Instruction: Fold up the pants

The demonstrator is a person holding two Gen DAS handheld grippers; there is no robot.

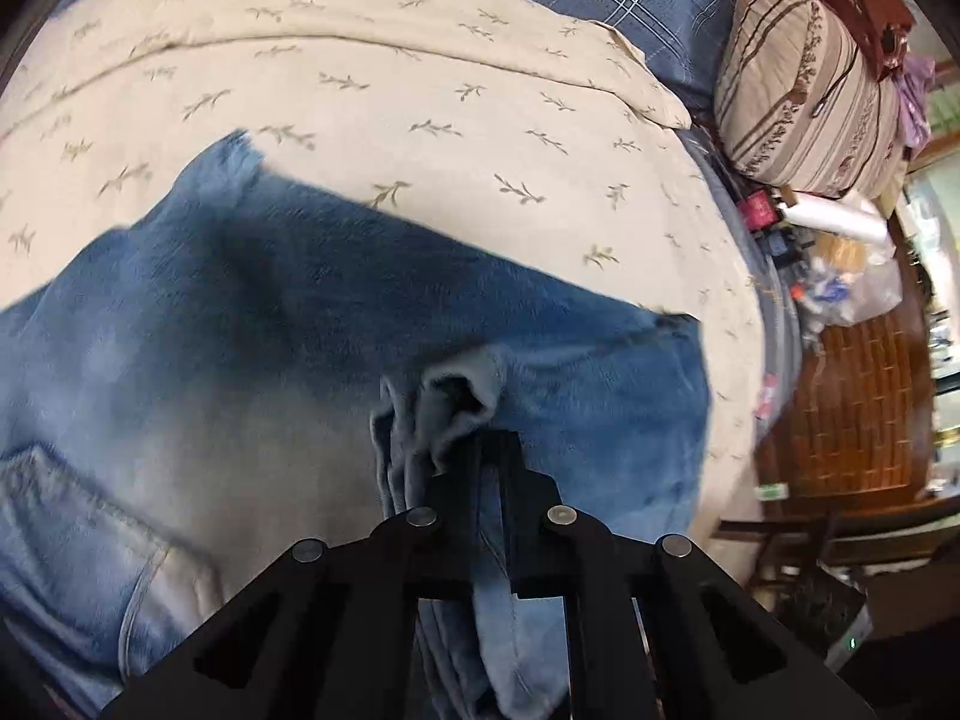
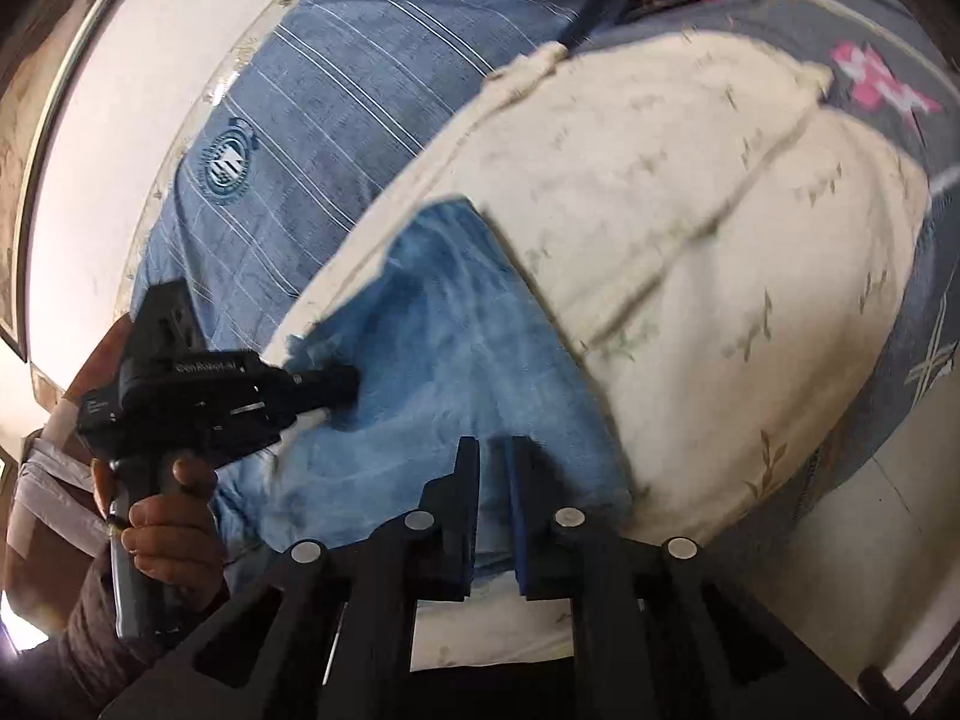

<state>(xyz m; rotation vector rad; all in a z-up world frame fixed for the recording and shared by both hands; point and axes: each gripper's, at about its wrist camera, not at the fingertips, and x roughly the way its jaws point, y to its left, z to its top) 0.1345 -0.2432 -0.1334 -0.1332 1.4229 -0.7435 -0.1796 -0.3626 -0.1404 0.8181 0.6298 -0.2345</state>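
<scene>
Blue denim pants [image 1: 300, 324] lie spread across a cream leaf-print sheet [image 1: 390, 96] on the bed. My left gripper [image 1: 489, 450] is shut on a bunched fold of the pants, which hangs between and below its fingers. In the right wrist view the pants [image 2: 456, 360] stretch up the sheet [image 2: 690, 192]. My right gripper [image 2: 493, 450] is shut on the pants' near edge. The left gripper [image 2: 345, 387] shows there too, held in a hand, its tip pinching the pants' left edge.
A blue plaid cover [image 2: 312, 120] lies behind the sheet. A striped pillow [image 1: 804, 78] sits at the far right. Clutter and plastic bags [image 1: 840, 264] lie beside the bed over a wooden floor [image 1: 852, 408]. A white wall [image 2: 120, 120] stands at the left.
</scene>
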